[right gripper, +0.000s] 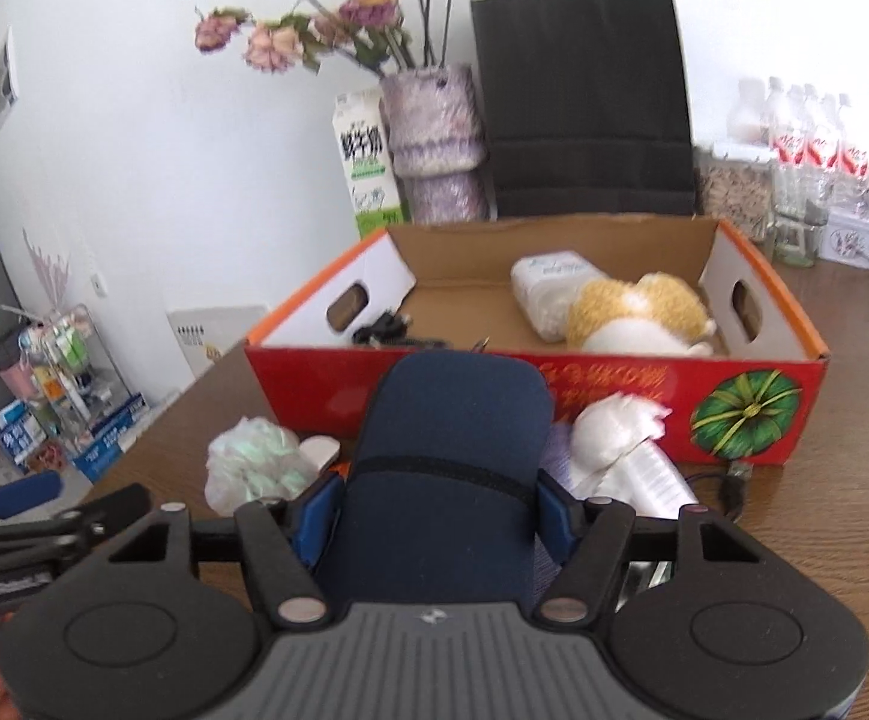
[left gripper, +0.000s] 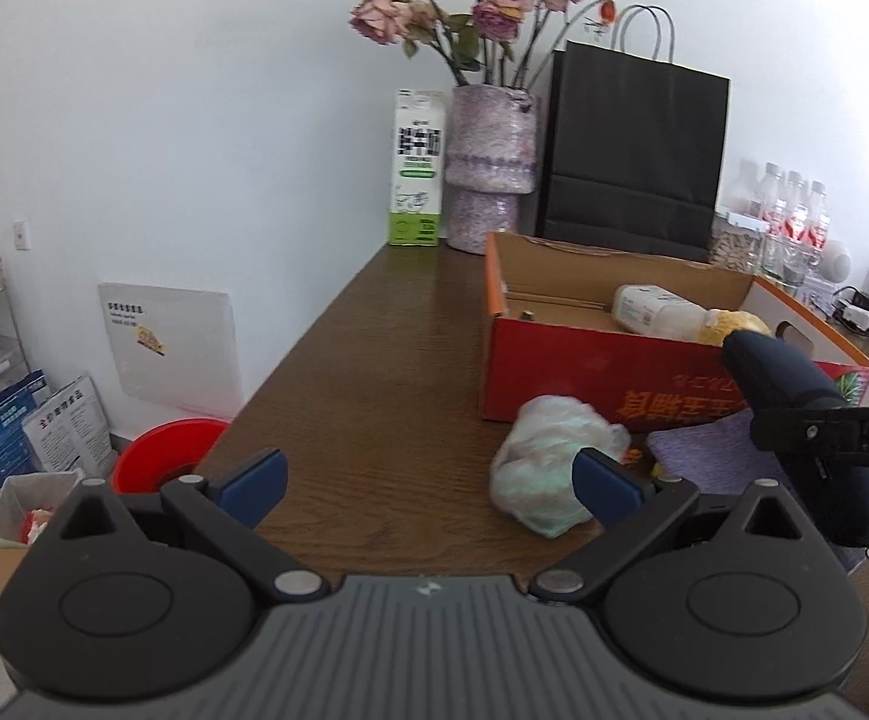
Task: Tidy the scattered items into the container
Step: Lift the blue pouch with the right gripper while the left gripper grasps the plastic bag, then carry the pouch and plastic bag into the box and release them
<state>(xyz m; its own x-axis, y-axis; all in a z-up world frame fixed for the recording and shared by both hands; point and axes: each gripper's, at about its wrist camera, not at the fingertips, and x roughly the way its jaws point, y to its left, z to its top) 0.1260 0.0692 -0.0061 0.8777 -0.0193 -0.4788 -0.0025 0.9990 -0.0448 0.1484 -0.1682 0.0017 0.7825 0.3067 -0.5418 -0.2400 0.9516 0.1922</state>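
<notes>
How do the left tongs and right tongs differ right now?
The left tongs are spread wide open and hold nothing; the right tongs are shut on the navy blue zip case. The left tongs hover over bare brown wooden table beside the crumpled pale green plastic bag; the right tongs carry the case toward the red cardboard box. Both have blue pads on black frames.

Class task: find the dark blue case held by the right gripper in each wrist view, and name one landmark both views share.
Left wrist view: the dark blue case is at the right edge, before the red box.
Right wrist view: it fills the lower centre, clamped in the right gripper.
Shared landmark: the black paper bag.
</notes>
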